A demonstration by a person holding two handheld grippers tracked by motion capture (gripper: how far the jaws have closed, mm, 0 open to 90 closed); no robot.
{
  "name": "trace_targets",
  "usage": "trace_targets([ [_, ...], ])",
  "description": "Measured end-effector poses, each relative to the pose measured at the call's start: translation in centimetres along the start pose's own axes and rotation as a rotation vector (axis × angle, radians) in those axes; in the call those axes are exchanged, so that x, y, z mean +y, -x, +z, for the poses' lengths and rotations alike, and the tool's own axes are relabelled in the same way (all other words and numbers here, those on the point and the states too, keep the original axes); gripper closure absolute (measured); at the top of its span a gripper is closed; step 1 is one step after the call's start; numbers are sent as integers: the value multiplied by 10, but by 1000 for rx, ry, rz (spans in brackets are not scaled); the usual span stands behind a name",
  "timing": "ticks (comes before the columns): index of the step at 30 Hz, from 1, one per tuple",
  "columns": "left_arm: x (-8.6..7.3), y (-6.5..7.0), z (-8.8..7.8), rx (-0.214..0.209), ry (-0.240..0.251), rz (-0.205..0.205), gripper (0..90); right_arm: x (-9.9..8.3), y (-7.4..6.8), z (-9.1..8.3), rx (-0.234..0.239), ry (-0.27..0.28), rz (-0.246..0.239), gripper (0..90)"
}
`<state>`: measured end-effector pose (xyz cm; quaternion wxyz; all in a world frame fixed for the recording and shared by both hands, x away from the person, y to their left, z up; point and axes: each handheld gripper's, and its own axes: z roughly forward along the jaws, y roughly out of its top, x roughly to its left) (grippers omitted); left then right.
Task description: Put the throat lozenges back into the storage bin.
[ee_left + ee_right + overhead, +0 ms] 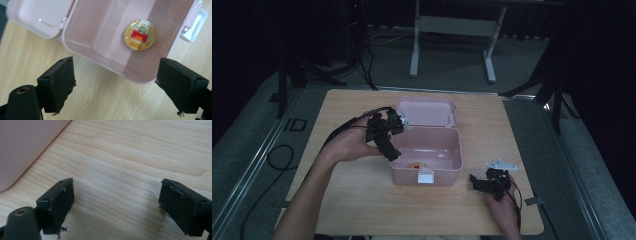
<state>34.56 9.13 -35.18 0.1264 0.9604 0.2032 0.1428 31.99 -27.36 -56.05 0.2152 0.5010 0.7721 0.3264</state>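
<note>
Hovering wide-jawed beside the pink box (427,150), the left gripper (387,135) holds nothing; ahead of it a gold disc (140,35) lies inside the box, lid (426,111) open. Right gripper (489,182), also wide and empty, rests low over the counter (357,200). Closing probably remains.

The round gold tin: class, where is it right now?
The round gold tin lies on the floor of the open pink box, near its front wall and white latch.
</note>
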Motion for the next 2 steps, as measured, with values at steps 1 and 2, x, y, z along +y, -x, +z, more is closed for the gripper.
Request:
trace_targets([
  [1,-2,1,-2,5,4,0,155,0,0,0,0,0,0,128],
  [2,-2,1,-2,5,4,0,155,0,0,0,0,0,0,128],
])
